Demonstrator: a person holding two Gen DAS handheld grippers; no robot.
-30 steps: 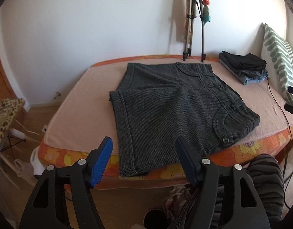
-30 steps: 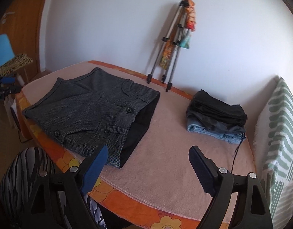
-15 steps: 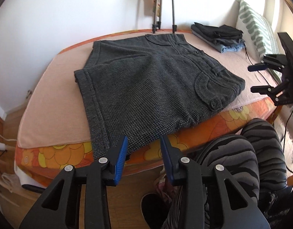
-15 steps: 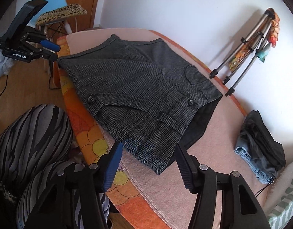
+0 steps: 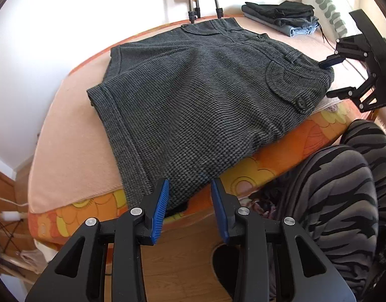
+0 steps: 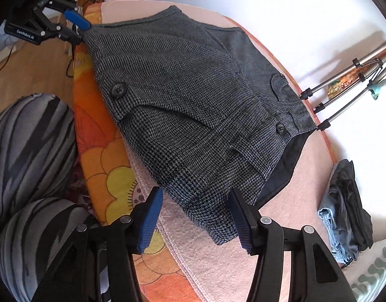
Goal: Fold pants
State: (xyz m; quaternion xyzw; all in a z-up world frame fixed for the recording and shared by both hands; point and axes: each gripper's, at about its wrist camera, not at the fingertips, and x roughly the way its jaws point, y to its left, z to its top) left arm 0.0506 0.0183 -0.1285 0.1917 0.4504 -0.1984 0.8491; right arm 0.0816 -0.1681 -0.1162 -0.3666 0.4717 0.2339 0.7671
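Observation:
Dark grey checked pants [image 5: 198, 105], folded lengthwise, lie flat on the pink-covered bed [image 5: 67, 130]; they also show in the right wrist view [image 6: 193, 105]. My left gripper [image 5: 189, 201] is open, its blue pads either side of the hem corner that hangs over the bed's front edge. My right gripper [image 6: 195, 216] is open, its pads either side of the waistband corner. Each gripper shows in the other's view, the right one [image 5: 328, 78] at the waistband and the left one [image 6: 77, 27] at the hem.
A stack of folded clothes [image 6: 348, 209] lies at the bed's far right, beside a striped pillow [image 5: 323, 2]. Tripod legs [image 6: 343, 93] stand against the wall behind the bed. The person's striped-trousered knees [image 5: 343, 201] press against the bed's orange flowered front edge [image 6: 102, 151].
Both grippers moved in close to the pants, the left to the hem corner and the right to the waistband corner. The left jaws narrowed from wide open a second ago and have widened slightly since.

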